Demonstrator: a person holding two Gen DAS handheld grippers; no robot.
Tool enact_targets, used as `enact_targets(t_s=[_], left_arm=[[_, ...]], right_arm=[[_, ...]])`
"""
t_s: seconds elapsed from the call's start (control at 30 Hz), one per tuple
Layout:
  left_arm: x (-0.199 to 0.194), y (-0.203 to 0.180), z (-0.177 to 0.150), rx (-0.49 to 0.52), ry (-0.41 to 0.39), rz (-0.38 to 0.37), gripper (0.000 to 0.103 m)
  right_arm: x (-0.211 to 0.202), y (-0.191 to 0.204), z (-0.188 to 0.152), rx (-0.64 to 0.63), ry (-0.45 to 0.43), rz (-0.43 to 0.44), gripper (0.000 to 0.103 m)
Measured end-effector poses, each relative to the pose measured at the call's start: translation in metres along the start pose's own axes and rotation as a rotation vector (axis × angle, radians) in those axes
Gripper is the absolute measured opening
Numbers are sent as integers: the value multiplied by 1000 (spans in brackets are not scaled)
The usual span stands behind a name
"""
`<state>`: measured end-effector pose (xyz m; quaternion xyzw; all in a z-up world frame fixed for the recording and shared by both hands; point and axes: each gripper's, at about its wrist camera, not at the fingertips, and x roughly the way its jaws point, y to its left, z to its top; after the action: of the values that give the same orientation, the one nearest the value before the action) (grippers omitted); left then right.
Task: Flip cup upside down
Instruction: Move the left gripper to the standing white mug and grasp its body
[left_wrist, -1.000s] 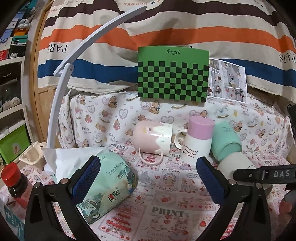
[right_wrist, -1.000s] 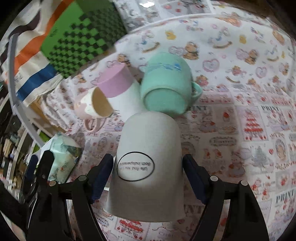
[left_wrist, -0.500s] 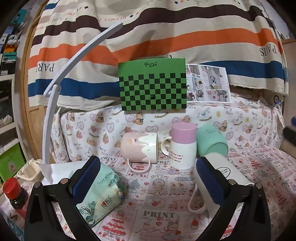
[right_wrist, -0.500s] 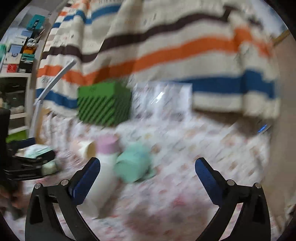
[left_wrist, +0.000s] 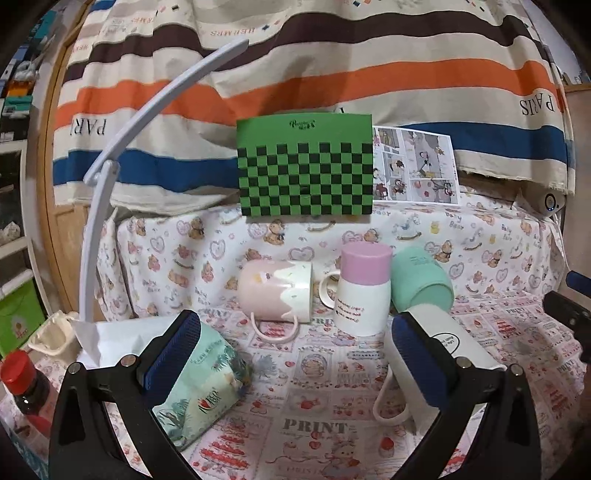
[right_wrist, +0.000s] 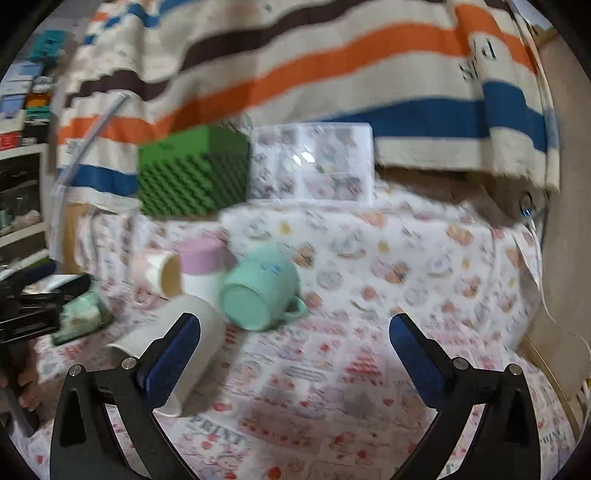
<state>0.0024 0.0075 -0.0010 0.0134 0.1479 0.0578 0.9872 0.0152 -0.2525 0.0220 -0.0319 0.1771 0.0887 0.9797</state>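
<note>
A white cup (left_wrist: 458, 343) with an oval label lies on its side on the printed cloth, handle toward me, partly behind my left gripper's right finger; it also shows in the right wrist view (right_wrist: 173, 343). A pink-and-white mug (left_wrist: 275, 293) and a mint cup (left_wrist: 421, 282) also lie on their sides. A white cup with a pink base (left_wrist: 364, 290) stands upside down between them. My left gripper (left_wrist: 295, 360) is open and empty, in front of the cups. My right gripper (right_wrist: 295, 354) is open and empty, to the right of the white cup and apart from it.
A green tissue pack (left_wrist: 203, 376) lies front left. A red-capped bottle (left_wrist: 22, 384) stands at the left edge. A green checkered board (left_wrist: 304, 170) and a picture sheet (left_wrist: 415, 166) lean at the back. A white curved stand (left_wrist: 110, 158) rises on the left.
One second ago my right gripper stood around the white cup. It has since pulled back and up, and the cup lies on its side. The left gripper shifted slightly.
</note>
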Motion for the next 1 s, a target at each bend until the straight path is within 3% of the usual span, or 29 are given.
enact_targets(t_s=[0.1, 0.2, 0.27, 0.4, 0.47, 0.63, 0.73, 0.83, 0.97, 1.0], left_arm=[[-10, -5, 4, 62, -69, 34, 103], [-10, -10, 17, 75, -30, -21, 103], [-5, -15, 32, 55, 47, -70, 103], [19, -36, 60, 59, 286, -102, 103], [28, -48, 68, 52, 361, -133, 103], [55, -77, 69, -10, 562, -141, 103], [63, -86, 68, -74, 610, -202, 103], [79, -90, 67, -71, 658, -163, 103], [104, -96, 61, -91, 735, -208, 102], [109, -97, 59, -90, 747, -212, 98]], right_arm=[[-1, -4, -1, 18, -10, -8, 103], [-3, -3, -2, 15, -25, -60, 103], [-10, -5, -2, 24, -58, -134, 103], [-12, -15, -1, 66, -57, -215, 103], [-6, -21, -1, 88, -24, -218, 103], [-13, -20, -1, 81, -57, -250, 103], [-13, -18, -2, 72, -57, -252, 103], [-10, -24, -2, 97, -41, -266, 103], [-11, -26, -3, 109, -42, -278, 103], [-11, -26, -2, 107, -43, -281, 103]])
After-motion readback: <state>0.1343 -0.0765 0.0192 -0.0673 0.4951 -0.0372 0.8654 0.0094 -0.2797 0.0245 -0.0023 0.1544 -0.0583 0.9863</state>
